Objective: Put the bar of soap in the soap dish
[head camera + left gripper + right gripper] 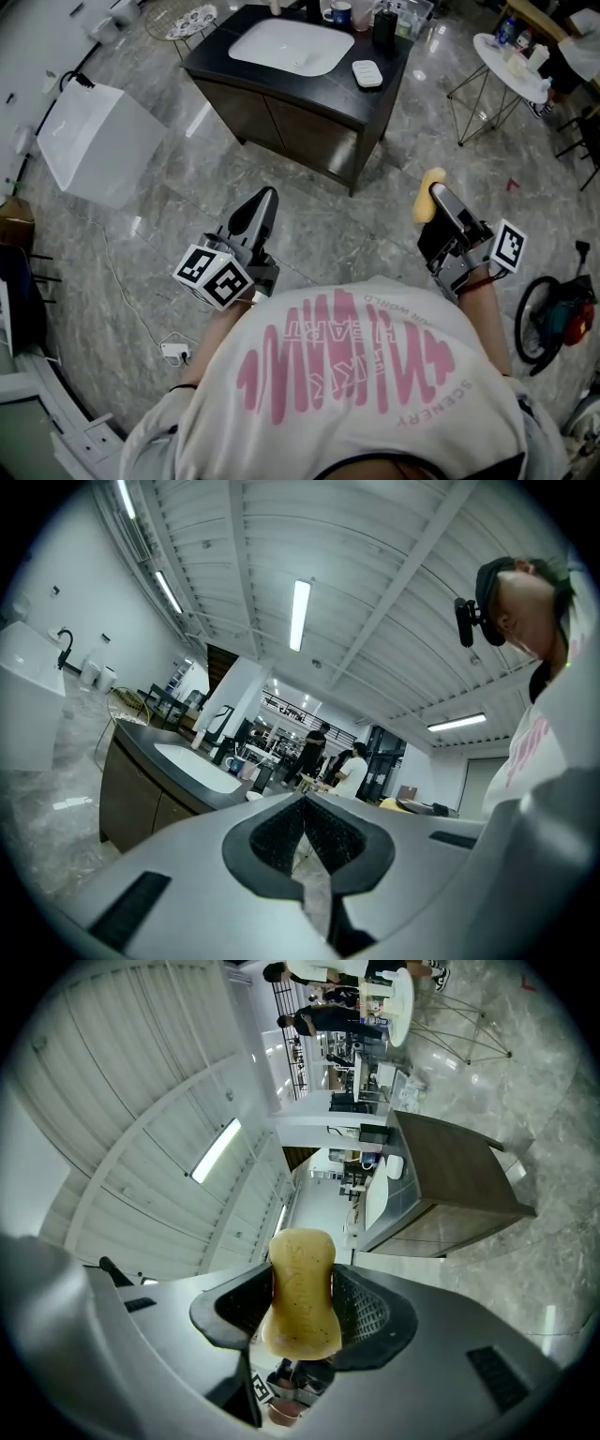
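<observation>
A yellow bar of soap [301, 1291] is clamped between the pads of my right gripper [302, 1302], which is shut on it. In the head view the soap [429, 194] sticks out of the right gripper [437, 199], held above the floor to the right of the vanity. The white soap dish [367, 73] sits on the dark countertop [385, 62], right of the white basin [291, 45]. My left gripper [265, 200] is shut with nothing in it, its jaws [302, 810] touching, and it hangs in front of the vanity.
A dark vanity cabinet [291, 122] stands ahead on the marble floor. A cup [340, 12] and a black bottle [383, 28] stand behind the dish. A white box [98, 141] lies left, a round white side table [511, 66] right. People stand far off [314, 752].
</observation>
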The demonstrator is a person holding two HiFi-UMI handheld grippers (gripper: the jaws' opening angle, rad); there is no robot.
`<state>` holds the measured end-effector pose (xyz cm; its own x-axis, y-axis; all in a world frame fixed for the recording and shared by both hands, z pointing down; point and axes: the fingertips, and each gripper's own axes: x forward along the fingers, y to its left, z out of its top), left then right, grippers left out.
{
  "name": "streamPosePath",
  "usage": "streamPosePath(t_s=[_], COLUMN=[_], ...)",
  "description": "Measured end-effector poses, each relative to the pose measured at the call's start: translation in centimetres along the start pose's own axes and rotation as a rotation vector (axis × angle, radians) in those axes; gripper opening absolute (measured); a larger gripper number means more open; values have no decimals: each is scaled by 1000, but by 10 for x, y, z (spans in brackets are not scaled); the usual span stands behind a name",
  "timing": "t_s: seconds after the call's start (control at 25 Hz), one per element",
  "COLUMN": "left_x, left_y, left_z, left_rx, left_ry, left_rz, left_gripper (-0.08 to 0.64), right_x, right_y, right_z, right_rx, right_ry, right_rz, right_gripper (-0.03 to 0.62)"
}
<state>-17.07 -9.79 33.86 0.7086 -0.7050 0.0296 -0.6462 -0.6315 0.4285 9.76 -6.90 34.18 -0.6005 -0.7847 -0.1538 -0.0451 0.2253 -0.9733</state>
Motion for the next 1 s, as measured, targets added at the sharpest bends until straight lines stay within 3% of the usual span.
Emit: streamPosePath(t_s=[0.32,0.56,1.0], left_x=[23,50,138], left_y=[2,6,17], left_z=[-19,-21,-14], left_rx=[-14,-15,-46], left_ry=[61,59,31], left_rz=[-11,-24,-2], left_gripper=[8,8,8], right_x=[-4,4,51], right_y=[-18,-39,-61], right_z=[14,36,122], right_rx=[26,39,31], right_ry=[-8,1,66], right_rz=[-36,-47,-54], right_gripper=[198,198,198])
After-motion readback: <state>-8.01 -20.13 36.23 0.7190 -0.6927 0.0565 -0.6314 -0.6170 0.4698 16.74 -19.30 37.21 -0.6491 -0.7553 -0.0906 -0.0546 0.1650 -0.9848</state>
